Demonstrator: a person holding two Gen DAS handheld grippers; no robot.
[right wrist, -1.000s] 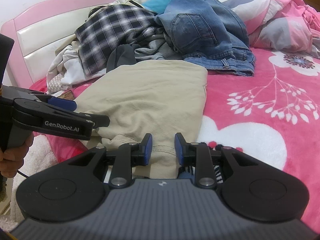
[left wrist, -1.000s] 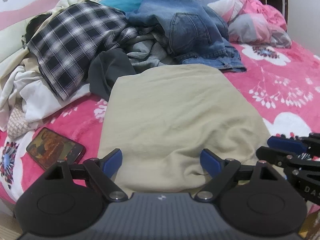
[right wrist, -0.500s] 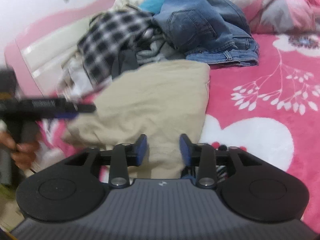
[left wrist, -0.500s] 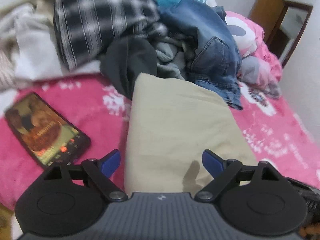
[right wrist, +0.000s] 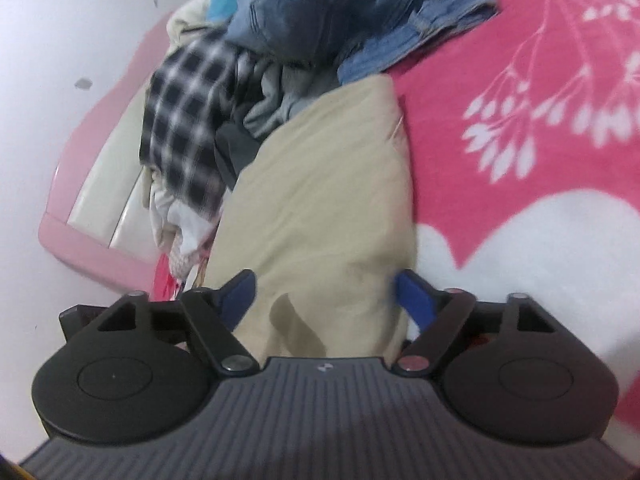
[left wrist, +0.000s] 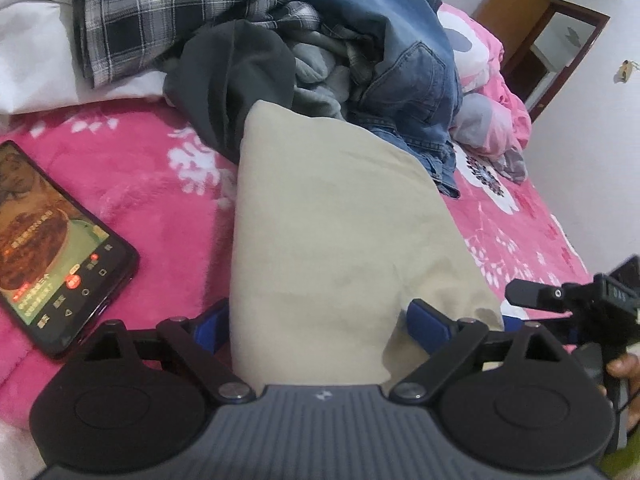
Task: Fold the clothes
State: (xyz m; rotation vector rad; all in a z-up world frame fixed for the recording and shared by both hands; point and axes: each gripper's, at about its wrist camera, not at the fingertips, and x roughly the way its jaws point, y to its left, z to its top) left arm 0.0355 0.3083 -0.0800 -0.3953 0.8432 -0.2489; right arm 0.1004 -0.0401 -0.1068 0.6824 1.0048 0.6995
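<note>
A folded beige garment (left wrist: 336,232) lies on the pink floral bedspread (left wrist: 152,184); it also shows in the right wrist view (right wrist: 324,208). My left gripper (left wrist: 320,320) is open, its blue pads either side of the garment's near left corner. My right gripper (right wrist: 326,294) is open, its pads straddling the garment's near right end. The right gripper also shows at the right edge of the left wrist view (left wrist: 568,300).
A pile of clothes lies behind the garment: a plaid shirt (left wrist: 168,12), a dark grey garment (left wrist: 232,80), blue jeans (left wrist: 404,60). A lit phone (left wrist: 48,248) lies on the bedspread at left. A pink headboard (right wrist: 92,184) stands at the left.
My right gripper has opened from nearly shut and tilted over the garment's end. My left gripper has moved left and closer to the garment's near corner.
</note>
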